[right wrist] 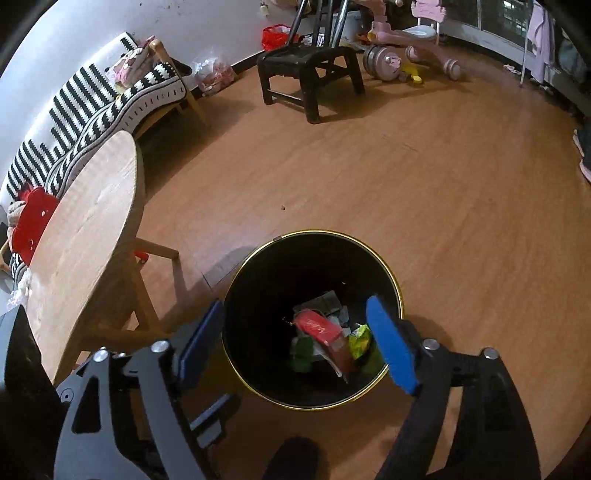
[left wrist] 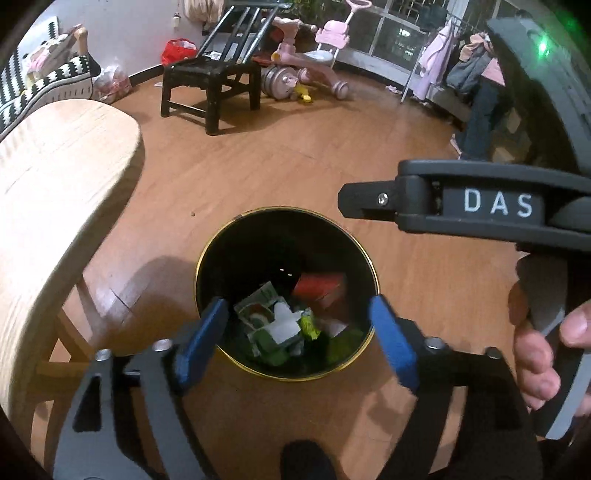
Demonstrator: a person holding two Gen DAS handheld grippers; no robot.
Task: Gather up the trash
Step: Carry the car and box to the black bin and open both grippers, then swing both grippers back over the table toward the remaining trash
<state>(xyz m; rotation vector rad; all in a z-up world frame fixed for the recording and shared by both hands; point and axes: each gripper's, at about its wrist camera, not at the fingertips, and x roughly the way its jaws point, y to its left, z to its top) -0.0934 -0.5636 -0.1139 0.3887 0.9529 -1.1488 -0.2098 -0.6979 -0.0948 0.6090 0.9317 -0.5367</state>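
Over the bin (left wrist: 286, 295) both grippers point down, nothing between the fingers of either. Left gripper (left wrist: 297, 336): two blue fingers (left wrist: 201, 343) spread wide, straddling the rim, empty. Right gripper (right wrist: 295, 343): same, two blue fingers (right wrist: 391, 347) wide apart, empty; in the left view its black body sits at right, a hand (left wrist: 543, 350) on its handle.

One bin, black with a gold rim, standing on the wood floor (right wrist: 406, 177). Trash lies at its bottom: one red box (right wrist: 323, 330), one yellow-green wrapper (right wrist: 360, 341), green-and-white paper scraps (left wrist: 266, 321), some grey card; exact piece count can't be told, it's a pile.

Just left of the bin: one round wooden counter (right wrist: 88, 229) on angled legs, top bare in view. One small dark speck (right wrist: 283, 208) on the floor beyond the bin.

Further back: one black chair (right wrist: 310, 70), one striped sofa (right wrist: 92, 107) along the wall with one red cushion (right wrist: 31, 225), one red bag (right wrist: 275, 35), one clear bag (right wrist: 214, 75), two pink ride-on toys (left wrist: 310, 59), one clothes rack (left wrist: 439, 59) by the window.
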